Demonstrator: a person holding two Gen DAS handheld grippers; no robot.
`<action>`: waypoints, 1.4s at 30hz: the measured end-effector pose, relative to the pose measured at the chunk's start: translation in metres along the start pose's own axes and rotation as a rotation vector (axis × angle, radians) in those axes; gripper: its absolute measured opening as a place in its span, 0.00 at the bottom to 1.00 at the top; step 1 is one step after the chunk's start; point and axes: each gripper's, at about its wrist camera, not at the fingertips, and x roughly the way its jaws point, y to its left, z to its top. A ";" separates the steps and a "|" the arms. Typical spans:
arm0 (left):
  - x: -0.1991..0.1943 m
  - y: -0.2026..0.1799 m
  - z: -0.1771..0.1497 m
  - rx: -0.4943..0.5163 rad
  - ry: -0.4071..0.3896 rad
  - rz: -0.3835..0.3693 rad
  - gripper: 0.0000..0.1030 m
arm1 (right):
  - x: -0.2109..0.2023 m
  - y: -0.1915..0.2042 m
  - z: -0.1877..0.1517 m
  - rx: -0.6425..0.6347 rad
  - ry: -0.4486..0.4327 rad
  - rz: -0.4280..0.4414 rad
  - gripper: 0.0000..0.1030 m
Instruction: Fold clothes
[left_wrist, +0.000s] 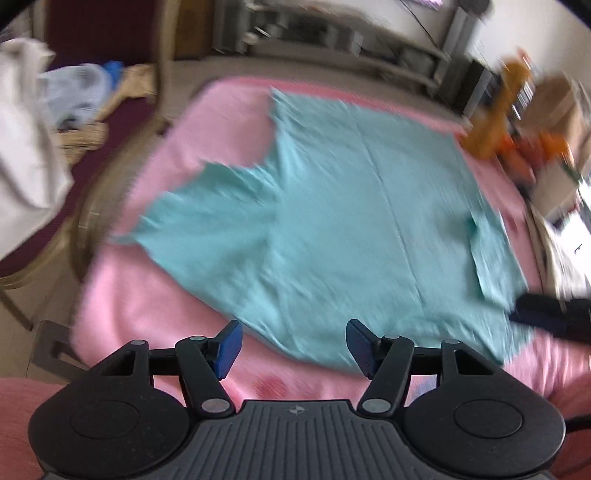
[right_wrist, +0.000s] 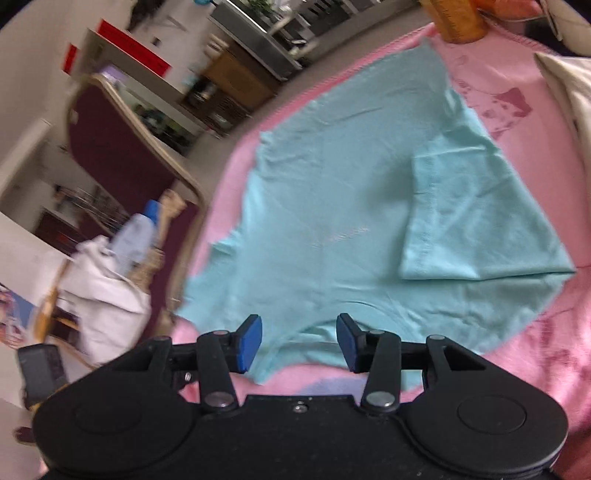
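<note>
Both grippers open, teal shirt (right_wrist: 332, 229) ahead

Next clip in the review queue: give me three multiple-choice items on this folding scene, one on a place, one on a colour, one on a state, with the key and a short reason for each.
1. Where does the T-shirt lie?
A. On the pink blanket
B. Over the chair back
C. On the bare floor

2. What colour is the T-shirt?
A. White
B. Light teal
C. Dark red

3. How do the sleeves lie?
A. Both spread out
B. Both folded in
C. One folded onto the body, one spread out

Key:
1 A, the pink blanket shows all round the shirt's edges.
2 B, the cloth is light teal in both views.
3 C, the folded sleeve lies on top of the shirt body, while the spread sleeve reaches out over the blanket.

The left gripper and right gripper are both open and hold nothing.
</note>
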 end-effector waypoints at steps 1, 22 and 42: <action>-0.003 0.007 0.004 -0.029 -0.019 0.009 0.59 | 0.000 -0.001 0.000 0.005 0.001 0.016 0.44; 0.008 0.136 0.043 -0.627 -0.086 -0.006 0.57 | 0.022 -0.031 0.008 0.260 -0.033 0.024 0.53; 0.065 0.165 0.046 -0.959 -0.022 0.029 0.10 | 0.028 -0.036 0.012 0.292 -0.031 0.045 0.56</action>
